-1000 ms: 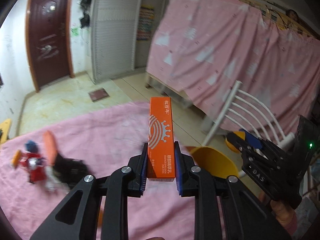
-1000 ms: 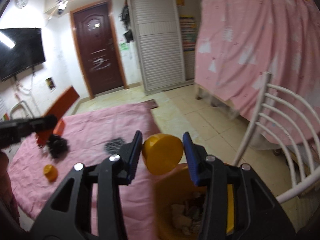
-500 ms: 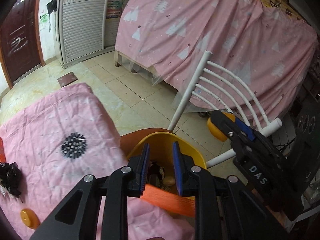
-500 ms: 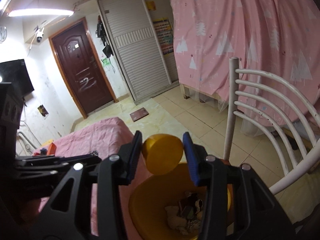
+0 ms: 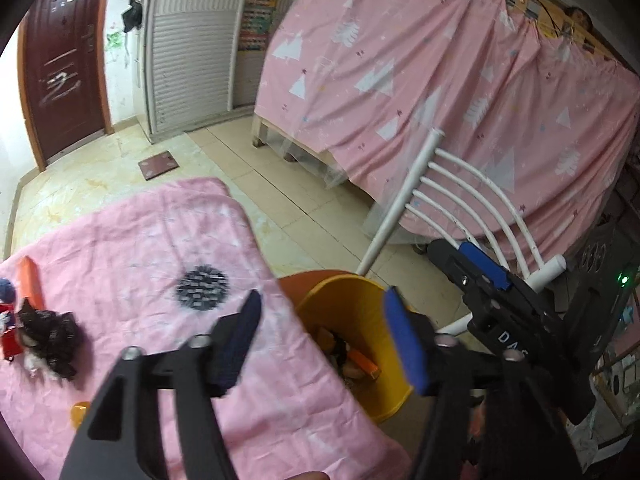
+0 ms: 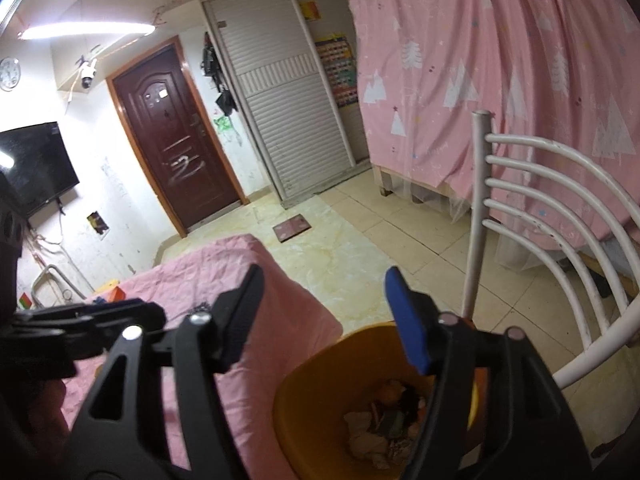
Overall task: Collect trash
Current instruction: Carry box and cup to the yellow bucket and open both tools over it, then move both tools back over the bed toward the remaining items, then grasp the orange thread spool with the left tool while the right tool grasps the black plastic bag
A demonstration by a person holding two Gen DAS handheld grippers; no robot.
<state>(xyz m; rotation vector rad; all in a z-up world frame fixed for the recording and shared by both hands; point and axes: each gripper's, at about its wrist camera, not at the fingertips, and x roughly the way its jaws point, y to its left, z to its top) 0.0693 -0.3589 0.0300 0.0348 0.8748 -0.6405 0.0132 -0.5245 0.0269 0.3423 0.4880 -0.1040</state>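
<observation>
A yellow bin (image 5: pixel 340 296) stands on the floor just past the edge of the pink-covered table (image 5: pixel 132 240). My left gripper (image 5: pixel 322 308) hangs over its mouth with its jaws opening and nothing between them. The orange box (image 5: pixel 362 362) lies inside the bin among other scraps. My right gripper (image 6: pixel 325 280) is also above the bin (image 6: pixel 316 376), its jaws opening and empty, with crumpled trash (image 6: pixel 380 428) below it. Each gripper shows in the other's view: the right gripper (image 5: pixel 452 256) at the right, the left gripper (image 6: pixel 148 314) at the left.
On the table lie a black crumpled wad (image 5: pixel 52 334), an orange piece (image 5: pixel 30 284), a small orange cap (image 5: pixel 80 412) and a red toy (image 5: pixel 8 338). A white chair (image 6: pixel 532 208) stands right of the bin. A pink curtain (image 5: pixel 440 80) hangs behind it.
Both grippers came over the bin and opened. The orange box left my left jaws and lies in the bin. The yellow round piece is gone from my right jaws.
</observation>
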